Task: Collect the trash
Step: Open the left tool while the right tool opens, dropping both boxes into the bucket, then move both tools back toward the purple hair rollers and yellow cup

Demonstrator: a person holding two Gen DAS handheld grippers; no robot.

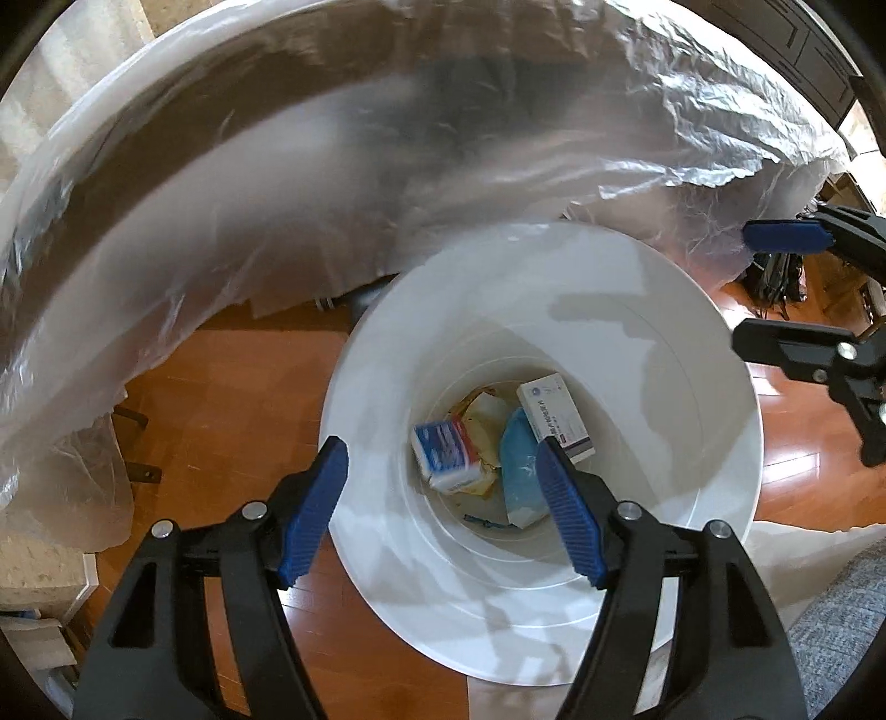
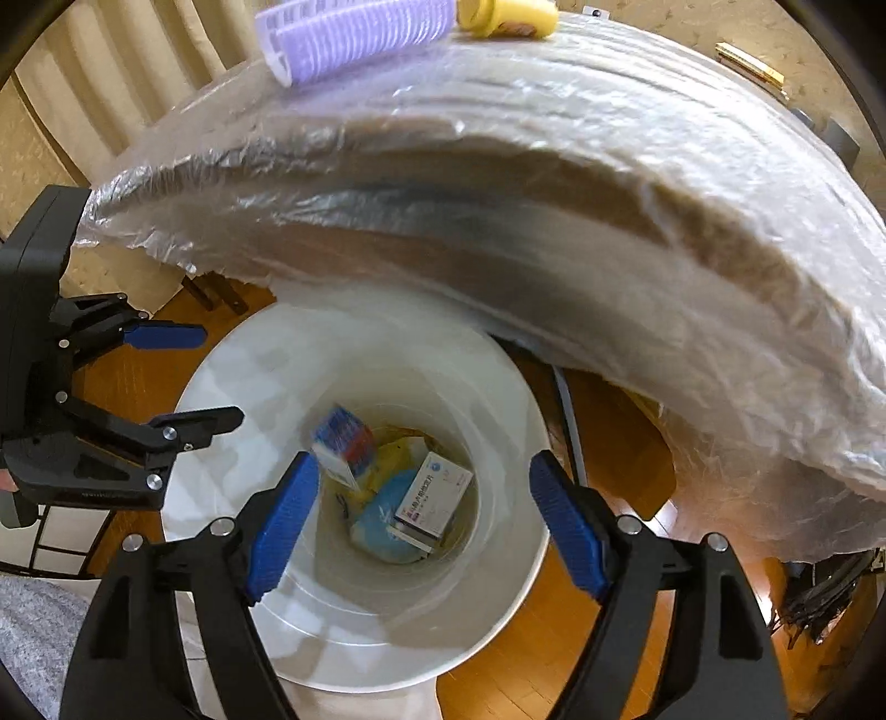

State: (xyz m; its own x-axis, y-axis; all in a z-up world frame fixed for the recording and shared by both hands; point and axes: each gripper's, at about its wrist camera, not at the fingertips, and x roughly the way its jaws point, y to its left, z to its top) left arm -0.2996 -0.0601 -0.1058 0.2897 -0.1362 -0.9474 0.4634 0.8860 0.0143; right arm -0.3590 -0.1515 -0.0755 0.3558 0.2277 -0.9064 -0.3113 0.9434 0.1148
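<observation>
Wood floor (image 1: 232,387), plastic-draped table (image 2: 554,194) above. We hold left gripper (image 1: 443,498) and right gripper (image 2: 423,518) apart, empty, centred over white bin (image 1: 720,443); withdraw straight up, clear of its rim.

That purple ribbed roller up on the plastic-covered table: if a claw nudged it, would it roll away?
Probably. The purple roller looks cylindrical and lies on its side, so a sideways push would likely roll it. The plastic sheet beneath looks smooth, so it may slide. It looks hollow, so probably light.
</observation>
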